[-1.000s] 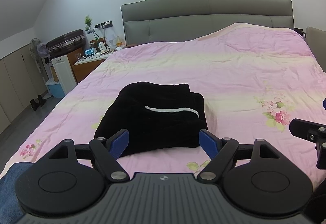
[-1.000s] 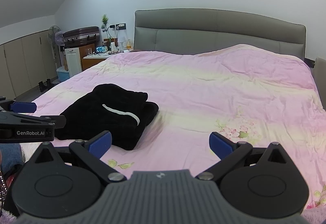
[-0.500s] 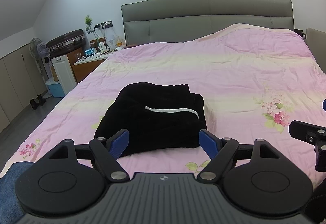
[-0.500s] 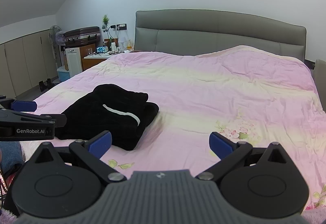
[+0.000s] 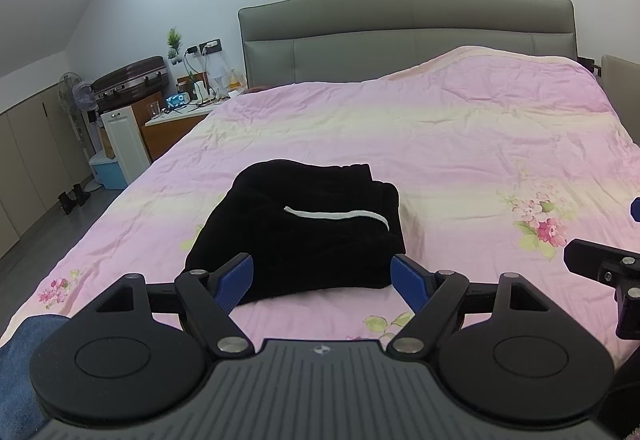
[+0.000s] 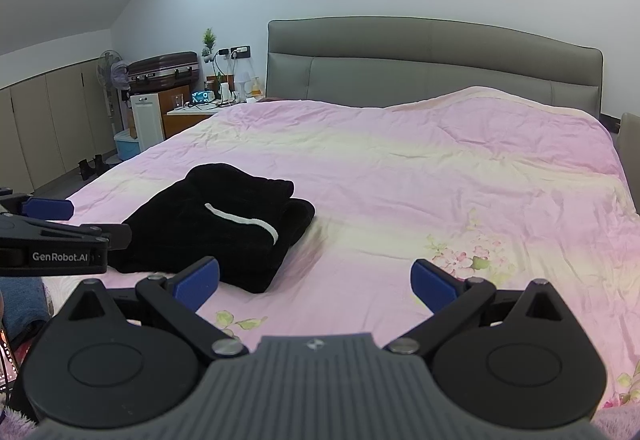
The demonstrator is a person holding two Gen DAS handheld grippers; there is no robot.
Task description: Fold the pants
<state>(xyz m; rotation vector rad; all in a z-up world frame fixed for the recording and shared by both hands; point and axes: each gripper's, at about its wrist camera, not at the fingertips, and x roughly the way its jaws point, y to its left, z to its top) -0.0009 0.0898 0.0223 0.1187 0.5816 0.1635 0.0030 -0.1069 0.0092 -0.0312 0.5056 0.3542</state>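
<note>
Almost nothing has been moved since a second ago. The left gripper (image 5: 322, 276) and right gripper (image 6: 316, 280) are held spread and empty, evidently because the black folded fleece pants (image 5: 304, 232) are left finished on the pink floral bedspread (image 5: 460, 159) ahead.

Pants (image 5: 304, 228) lie on the bed (image 5: 460, 143) (near side), headboard (image 5: 404, 35) behind.

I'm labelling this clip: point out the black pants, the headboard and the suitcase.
black pants (image 5: 304, 240), left wrist view, middle of the folded stack.
headboard (image 6: 432, 67), right wrist view, centre of the grey padding.
suitcase (image 6: 164, 69), right wrist view, its front side.
</note>
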